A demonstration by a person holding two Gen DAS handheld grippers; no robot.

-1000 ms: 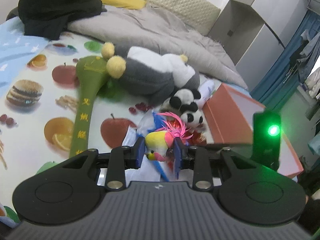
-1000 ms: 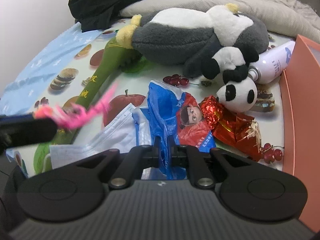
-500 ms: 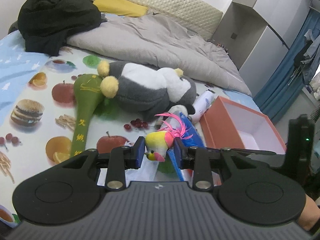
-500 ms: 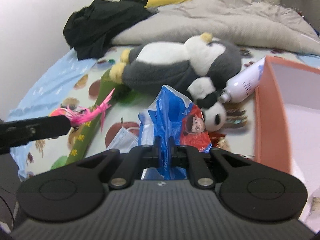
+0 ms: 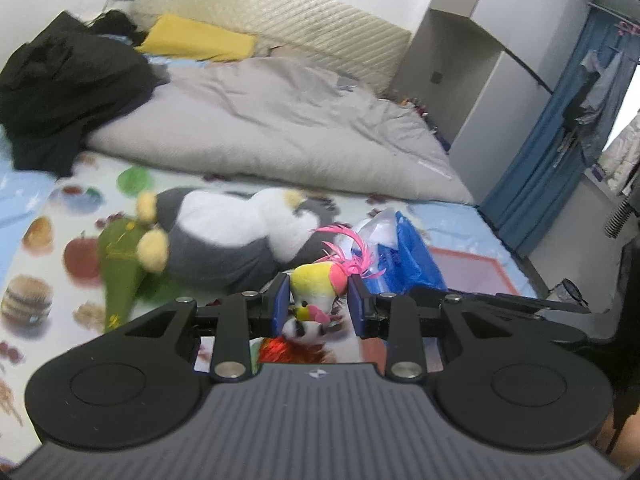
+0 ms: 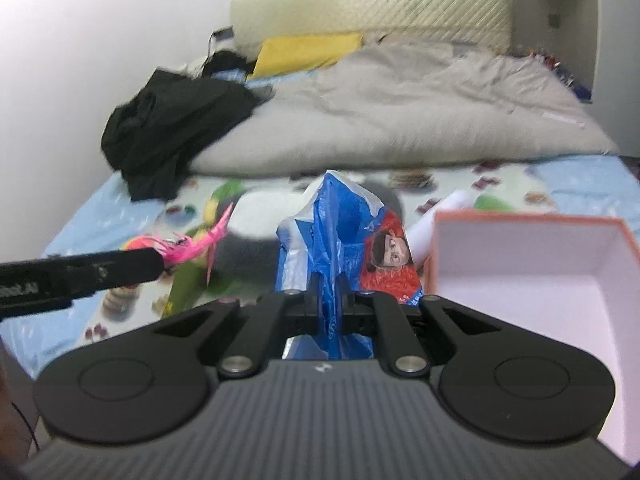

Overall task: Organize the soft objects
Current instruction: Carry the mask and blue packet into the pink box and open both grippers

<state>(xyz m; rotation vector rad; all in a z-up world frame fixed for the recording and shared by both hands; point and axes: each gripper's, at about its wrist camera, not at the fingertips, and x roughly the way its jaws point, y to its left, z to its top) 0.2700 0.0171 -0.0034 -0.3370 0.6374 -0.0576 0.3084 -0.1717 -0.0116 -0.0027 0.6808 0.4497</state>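
My left gripper [image 5: 319,302] is shut on a small yellow plush bird with pink feathers [image 5: 316,284] and holds it above the bed; its feathers also show in the right wrist view [image 6: 200,240]. My right gripper [image 6: 329,300] is shut on a blue plastic bag with a printed face [image 6: 340,232], lifted above the bed; the bag also shows in the left wrist view [image 5: 412,260]. An open orange box with a white inside [image 6: 532,264] stands to the right of it. A large grey and white plush penguin [image 5: 224,236] lies on the fruit-print sheet.
A green plush bat [image 5: 120,268] lies left of the penguin. A small panda plush [image 5: 304,330] and red foil wrapper [image 5: 288,354] lie below the left gripper. A grey duvet [image 5: 280,128], black clothes [image 5: 60,92] and a yellow cloth [image 5: 200,40] lie farther back.
Both grippers have risen away from the sheet with their loads. The blue bag now hangs clear of the bed beside the orange box. The views are blurred by motion.
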